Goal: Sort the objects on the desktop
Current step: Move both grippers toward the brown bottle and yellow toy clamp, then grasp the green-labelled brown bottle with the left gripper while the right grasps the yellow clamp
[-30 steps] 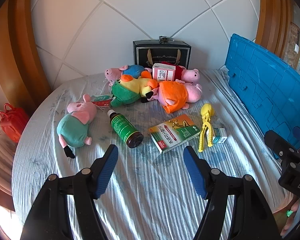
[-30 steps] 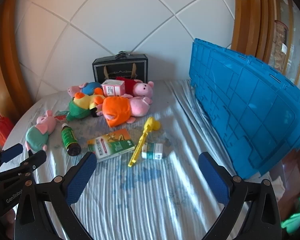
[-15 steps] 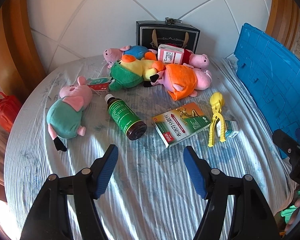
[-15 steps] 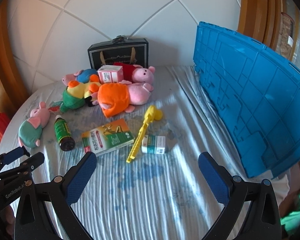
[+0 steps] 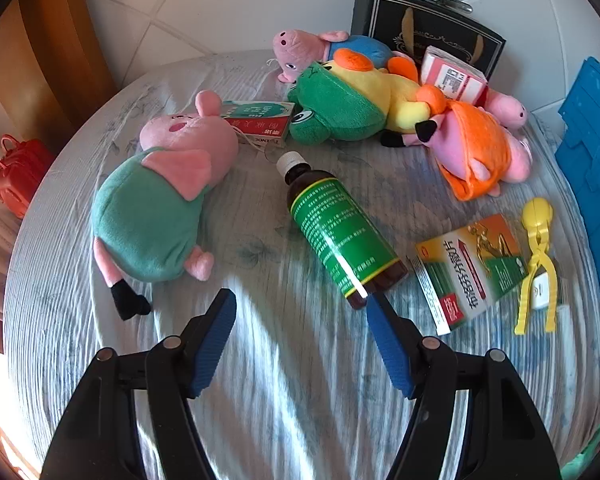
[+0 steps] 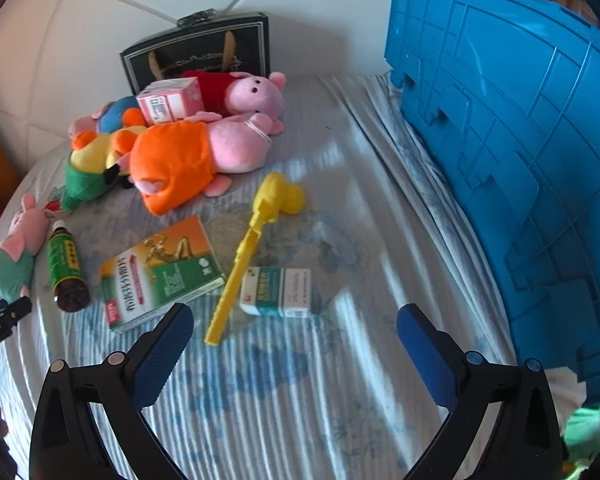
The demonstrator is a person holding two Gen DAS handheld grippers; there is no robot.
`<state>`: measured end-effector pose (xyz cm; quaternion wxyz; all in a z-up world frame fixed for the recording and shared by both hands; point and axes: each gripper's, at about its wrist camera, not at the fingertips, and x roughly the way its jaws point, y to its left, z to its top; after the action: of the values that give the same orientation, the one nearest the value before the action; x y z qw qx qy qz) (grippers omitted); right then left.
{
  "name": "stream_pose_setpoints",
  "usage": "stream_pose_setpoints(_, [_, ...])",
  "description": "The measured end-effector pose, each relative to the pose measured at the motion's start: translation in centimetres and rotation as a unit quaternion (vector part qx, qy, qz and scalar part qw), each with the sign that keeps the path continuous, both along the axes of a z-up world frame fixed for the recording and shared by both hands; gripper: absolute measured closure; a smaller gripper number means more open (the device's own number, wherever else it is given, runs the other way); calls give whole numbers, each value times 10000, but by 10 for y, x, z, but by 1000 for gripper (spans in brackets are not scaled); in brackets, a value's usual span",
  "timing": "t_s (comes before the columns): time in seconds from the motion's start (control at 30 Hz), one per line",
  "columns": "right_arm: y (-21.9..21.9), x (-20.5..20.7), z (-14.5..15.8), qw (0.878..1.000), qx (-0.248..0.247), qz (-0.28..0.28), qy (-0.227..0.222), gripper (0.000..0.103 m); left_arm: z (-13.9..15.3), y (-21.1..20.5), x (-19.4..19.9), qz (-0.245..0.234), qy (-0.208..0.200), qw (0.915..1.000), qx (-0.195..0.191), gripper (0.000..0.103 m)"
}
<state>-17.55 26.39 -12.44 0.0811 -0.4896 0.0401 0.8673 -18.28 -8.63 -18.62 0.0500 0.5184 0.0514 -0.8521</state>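
The left gripper [image 5: 300,334] hangs over the cloth with its blue pads spread and nothing between them, the brown bottle with a green label [image 5: 342,232] lying on its side just beyond its right finger. The right gripper [image 6: 296,344] is likewise spread wide and empty, above a yellow plastic clamp toy [image 6: 256,240] and a small white-and-teal box [image 6: 278,292] that touch each other. All of this rests on a surface covered by a pale blue-grey striped cloth [image 6: 300,400], wrinkled and faintly patterned with darker blue blotches; whether it is a table or a bed underneath cannot be told. Left of the bottle lies a pink pig plush in a teal dress [image 5: 160,204]; right of it a green-and-orange medicine box [image 5: 470,268]. Farther back is a heap of plush toys [image 5: 380,100], with a pink box [image 5: 454,78] on top and a black gift case [image 5: 424,28] standing against the wall. That wall is white padded panelling [image 5: 240,8] framed by a wooden post [image 5: 60,48]. A blue plastic crate [image 6: 520,140] stands on the right edge, and a red bag [image 5: 16,176] sits low on the left.
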Motion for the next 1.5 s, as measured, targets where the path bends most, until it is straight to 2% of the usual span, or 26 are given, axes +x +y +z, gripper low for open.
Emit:
stream_pose_setpoints(0.17, [25,-17,-18,9992,-100,-250,-297,0,-5,4,-43,127,-117,9998,22,36])
stream_pose_setpoints(0.33, [37,-30,-28,9985,-163,-290,-436,0,-26,13,-74,152,-404,9991,-52,36])
stream_pose_setpoints(0.43, [41,-36,-33,9981,-197,-333,-489,0,-39,19,-81,63,-526,9986,-30,36])
stream_pose_setpoints(0.53, [44,-40,-38,9963,-503,-380,-590,0,-54,24,-87,19,-725,9973,-112,36])
stream_pose_setpoints(0.6, [41,-46,-40,9960,-534,-345,-632,0,-63,26,-88,-17,-860,9962,-150,36])
stream_pose_setpoints(0.7, [33,-57,-38,9967,-491,-220,-602,0,-64,21,-81,-78,-788,9968,-85,38])
stream_pose_setpoints(0.8, [31,-71,-41,9948,-773,-168,-645,0,-64,14,-76,-121,-735,9972,-85,45])
stream_pose_setpoints(0.83, [29,-77,-44,9943,-812,-133,-678,2,-64,11,-76,-101,-712,9974,-99,45])
stream_pose_setpoints(0.9, [23,-85,-47,9945,-760,-64,-714,21,-64,5,-75,-89,-659,9977,-133,46])
stream_pose_setpoints(0.97, [19,-93,-53,9936,-809,12,-792,26,-63,3,-75,-101,-623,9979,-106,51])
stream_pose_setpoints(1.03, [15,-100,-60,9921,-898,90,-870,33,-63,3,-75,-110,-609,9980,-100,52])
stream_pose_setpoints(1.1, [11,-108,-65,9914,-937,149,-897,52,-64,4,-76,-146,-597,9980,-113,52])
stream_pose_setpoints(1.27, [5,-128,-77,9900,-1049,181,-928,55,-64,9,-78,-160,-548,9983,-105,52])
stream_pose_setpoints(1.33, [3,-134,-84,9887,-1120,231,-972,65,-63,11,-75,-187,-521,9984,-145,52])
stream_pose_setpoints(1.4, [2,-138,-90,9861,-1313,298,-969,83,-63,24,-81,-223,-485,9984,-186,52])
stream_pose_setpoints(1.43, [1,-138,-92,9850,-1396,315,-959,88,-61,26,-78,-245,-461,9985,-187,52])
stream_pose_setpoints(1.5, [-4,-136,-90,9856,-1364,397,-922,90,-54,29,-70,-284,-372,9987,-205,52])
